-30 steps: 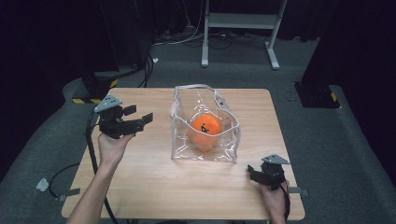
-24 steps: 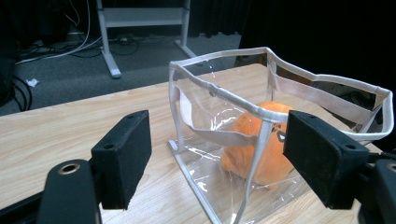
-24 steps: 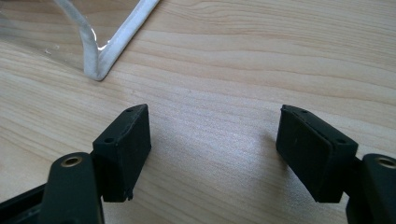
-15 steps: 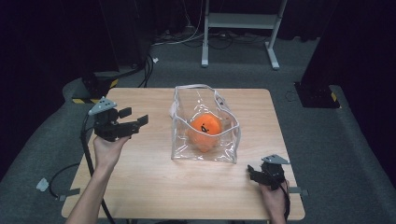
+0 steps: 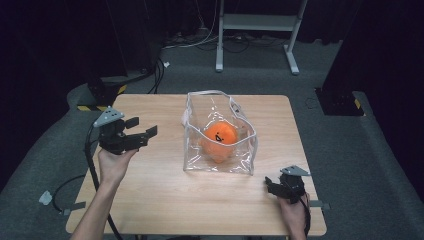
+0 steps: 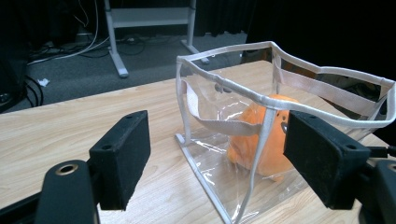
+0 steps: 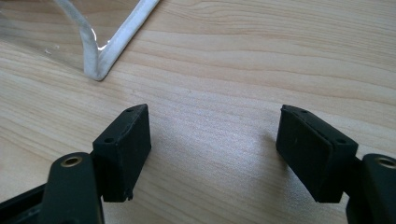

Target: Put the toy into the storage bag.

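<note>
While both hand-held grippers gape empty, the wooden table (image 5: pixel 165 200) stands on grey carpet (image 5: pixel 380 165).

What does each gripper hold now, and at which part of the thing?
Nothing is held. The left gripper is open in the air beside the clear bag, and the right gripper is open over bare table.

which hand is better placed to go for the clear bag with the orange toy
Left. The left gripper hangs raised, jaws open toward the clear plastic bag holding the orange plush toy. The right gripper sits low, facing bare wooden table.
</note>
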`<state>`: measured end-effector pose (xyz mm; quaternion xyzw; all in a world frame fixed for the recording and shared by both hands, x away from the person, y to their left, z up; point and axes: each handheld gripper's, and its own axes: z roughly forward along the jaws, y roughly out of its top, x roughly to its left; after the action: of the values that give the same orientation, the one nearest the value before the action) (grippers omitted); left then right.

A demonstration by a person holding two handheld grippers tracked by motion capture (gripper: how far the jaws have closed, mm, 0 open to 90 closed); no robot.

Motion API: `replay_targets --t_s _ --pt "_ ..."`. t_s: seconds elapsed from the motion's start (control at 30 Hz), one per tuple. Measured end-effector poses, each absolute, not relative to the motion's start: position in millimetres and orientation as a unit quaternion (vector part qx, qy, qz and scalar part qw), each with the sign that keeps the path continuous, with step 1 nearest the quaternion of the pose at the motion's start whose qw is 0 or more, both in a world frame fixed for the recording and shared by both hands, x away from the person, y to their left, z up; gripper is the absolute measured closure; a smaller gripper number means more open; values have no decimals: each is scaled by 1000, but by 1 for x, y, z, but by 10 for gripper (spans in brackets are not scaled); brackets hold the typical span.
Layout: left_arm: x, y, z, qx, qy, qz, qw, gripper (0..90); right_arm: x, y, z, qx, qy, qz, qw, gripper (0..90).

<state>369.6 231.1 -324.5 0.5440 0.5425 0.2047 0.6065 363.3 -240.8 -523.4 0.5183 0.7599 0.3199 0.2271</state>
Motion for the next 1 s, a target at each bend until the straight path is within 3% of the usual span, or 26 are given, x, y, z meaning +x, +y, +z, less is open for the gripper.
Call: replay_targets --t_s 1.0 --pt "348 245 -340 544 550 199 601 231 363 -241 -523 518 760 320 227 260"
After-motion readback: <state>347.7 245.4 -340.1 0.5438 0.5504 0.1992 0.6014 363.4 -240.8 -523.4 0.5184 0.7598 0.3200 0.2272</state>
